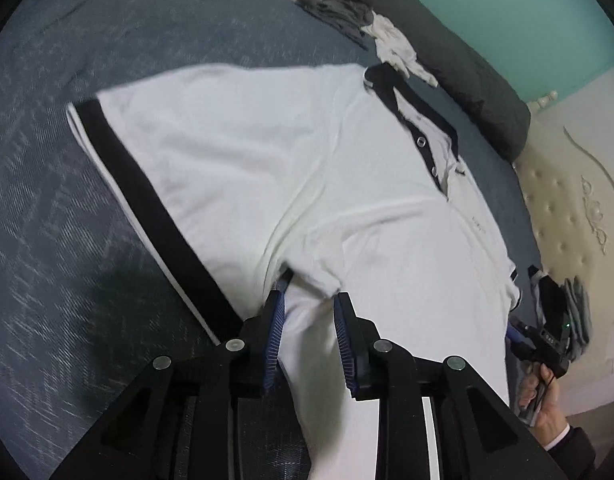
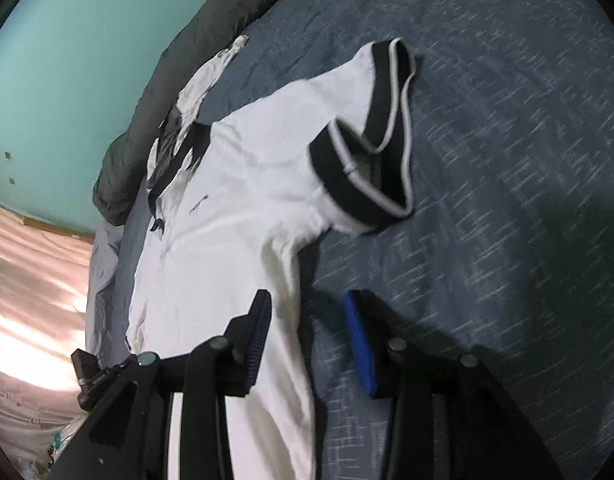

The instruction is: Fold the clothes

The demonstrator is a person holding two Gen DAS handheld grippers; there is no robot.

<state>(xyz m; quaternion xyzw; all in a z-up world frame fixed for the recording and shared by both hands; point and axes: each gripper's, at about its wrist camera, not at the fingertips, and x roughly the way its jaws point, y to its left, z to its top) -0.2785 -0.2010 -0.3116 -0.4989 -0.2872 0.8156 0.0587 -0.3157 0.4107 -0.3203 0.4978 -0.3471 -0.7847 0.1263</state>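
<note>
A white polo shirt (image 1: 267, 152) with a black collar (image 1: 411, 112) and black sleeve cuffs lies front-up on a blue-grey bedspread (image 1: 87, 220). My left gripper (image 1: 312, 306) is open at the shirt's underarm. White cloth runs between its blue pads, with a small bunch just ahead of the tips. In the right wrist view the same shirt (image 2: 211, 240) spreads away from me, its near sleeve (image 2: 367, 176) curled with the cuff gaping. My right gripper (image 2: 307, 308) is open over the shirt's side edge, one finger above the cloth and one above the bedspread (image 2: 487, 240).
A heap of white and grey clothes (image 1: 339, 12) lies at the far side by a dark grey rolled quilt (image 1: 475, 80). A cream padded headboard (image 1: 567, 220) and teal wall (image 2: 67, 60) border the bed. A hand (image 1: 543, 404) holds the other gripper's handle. Pink bedding (image 2: 27, 280) lies beside the bed.
</note>
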